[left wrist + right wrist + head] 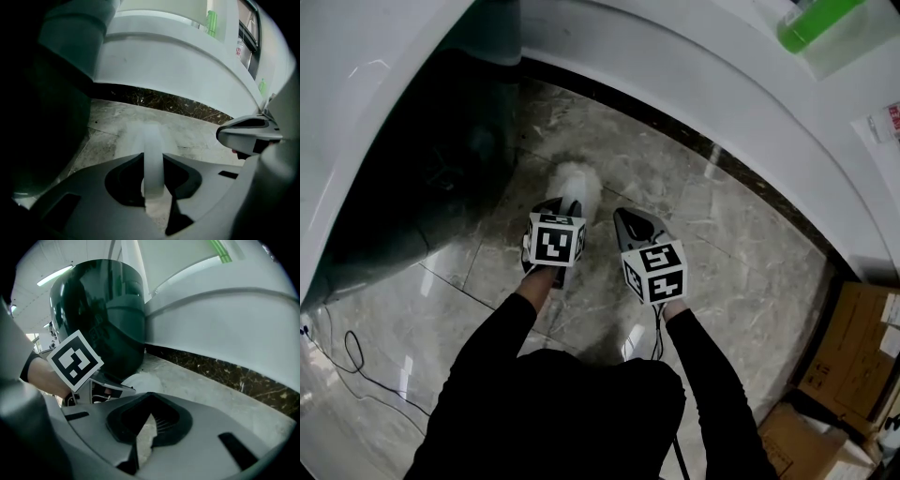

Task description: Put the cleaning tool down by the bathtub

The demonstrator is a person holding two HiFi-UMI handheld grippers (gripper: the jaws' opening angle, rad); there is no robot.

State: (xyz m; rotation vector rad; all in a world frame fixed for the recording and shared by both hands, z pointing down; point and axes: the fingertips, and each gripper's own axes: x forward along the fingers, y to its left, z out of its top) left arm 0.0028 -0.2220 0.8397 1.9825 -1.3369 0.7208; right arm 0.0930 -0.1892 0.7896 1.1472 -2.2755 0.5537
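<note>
Left gripper (555, 204) clamps the tool (578, 183), unreleased, tub (694, 84) at twelve o'clock; right gripper (625, 217) closed, empty.

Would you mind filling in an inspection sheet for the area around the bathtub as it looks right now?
Surface: glossy marble-tile floor.
Job's things: cleaning tool, fluffy white head at or just above the floor, near the curved base of the white bathtub.
Clutter: dark green drum standing against the tub; green bottle on the tub's ledge.
Grippers: left gripper shut on the tool's white handle; right gripper shut, nothing in it.
Cables: thin black cable looped on the floor to the person's left.
Surroundings: cardboard boxes to the person's right.
</note>
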